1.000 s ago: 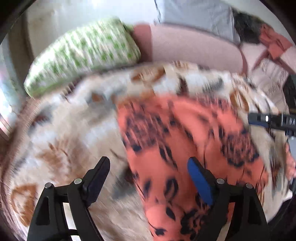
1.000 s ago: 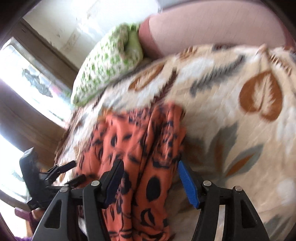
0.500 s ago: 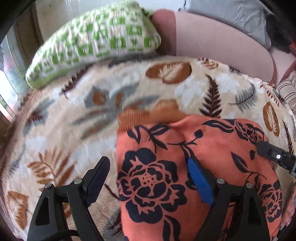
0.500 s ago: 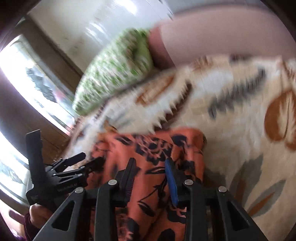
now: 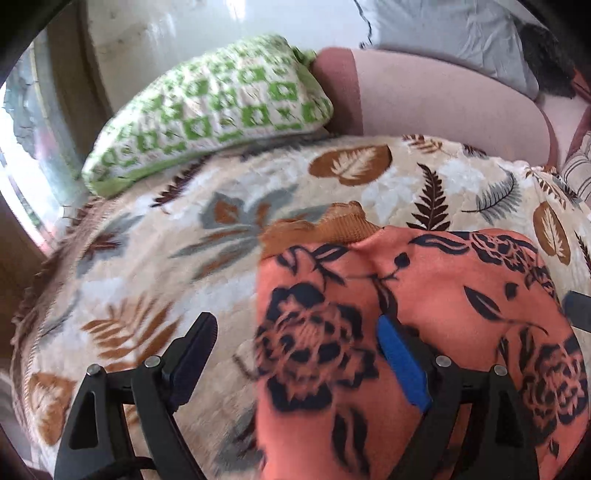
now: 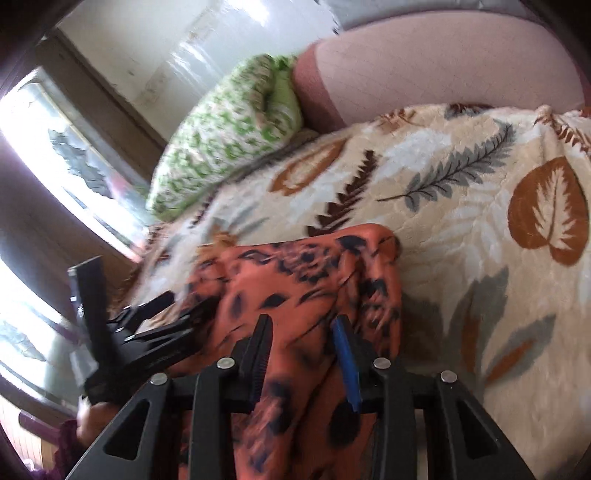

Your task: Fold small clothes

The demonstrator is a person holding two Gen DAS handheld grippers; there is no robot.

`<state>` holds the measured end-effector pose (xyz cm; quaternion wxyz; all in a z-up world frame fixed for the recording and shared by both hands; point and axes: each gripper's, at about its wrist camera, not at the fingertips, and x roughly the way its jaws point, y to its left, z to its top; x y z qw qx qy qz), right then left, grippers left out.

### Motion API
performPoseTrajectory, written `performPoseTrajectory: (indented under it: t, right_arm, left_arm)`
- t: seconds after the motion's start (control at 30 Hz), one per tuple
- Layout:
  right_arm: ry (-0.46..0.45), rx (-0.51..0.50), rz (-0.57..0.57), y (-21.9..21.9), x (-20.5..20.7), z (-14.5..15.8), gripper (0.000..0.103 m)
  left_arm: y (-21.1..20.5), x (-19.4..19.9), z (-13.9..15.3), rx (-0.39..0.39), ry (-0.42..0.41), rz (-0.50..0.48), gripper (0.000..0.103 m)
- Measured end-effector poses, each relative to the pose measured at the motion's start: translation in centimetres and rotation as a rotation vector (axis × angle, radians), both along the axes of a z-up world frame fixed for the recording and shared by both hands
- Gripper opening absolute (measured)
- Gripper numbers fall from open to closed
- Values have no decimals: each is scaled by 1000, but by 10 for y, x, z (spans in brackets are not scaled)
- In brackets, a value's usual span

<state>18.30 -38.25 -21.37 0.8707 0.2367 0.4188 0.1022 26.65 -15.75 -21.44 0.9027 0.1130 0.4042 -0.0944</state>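
An orange garment with a dark flower print (image 5: 424, 295) lies folded on the leaf-patterned blanket (image 5: 184, 236); its ribbed brown cuff (image 5: 325, 229) sticks out at the far edge. My left gripper (image 5: 295, 343) is open, jaws wide, straddling the garment's left edge. My right gripper (image 6: 303, 339) has its jaws partly closed with a fold of the garment (image 6: 314, 280) between them; whether they pinch the cloth is unclear. The left gripper also shows at the left of the right wrist view (image 6: 147, 332).
A green-and-white checked pillow (image 5: 214, 107) lies at the blanket's far left. A pink bolster (image 5: 436, 96) runs along the back. A grey pillow (image 5: 443, 26) and other clothes sit behind it. A window (image 6: 44, 155) is on the left.
Both grippers have pulled back toward me over the folded garment. The right gripper's jaws closed from wide open to a narrow gap around a fold of cloth.
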Motion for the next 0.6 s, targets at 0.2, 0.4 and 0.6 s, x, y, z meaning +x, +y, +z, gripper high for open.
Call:
performPoseTrajectory:
  t: [0.2, 0.4, 0.6]
  right_arm:
    - [-1, 12, 16, 23, -60, 19, 38]
    - [183, 32, -33, 25, -88, -25, 37]
    - [189, 29, -63, 24, -90, -33, 38]
  left_arm:
    - [21, -38, 17, -80, 23, 44, 89]
    - [46, -78, 9, -68, 53, 79, 89]
    - [59, -105, 0, -65, 85, 87, 89]
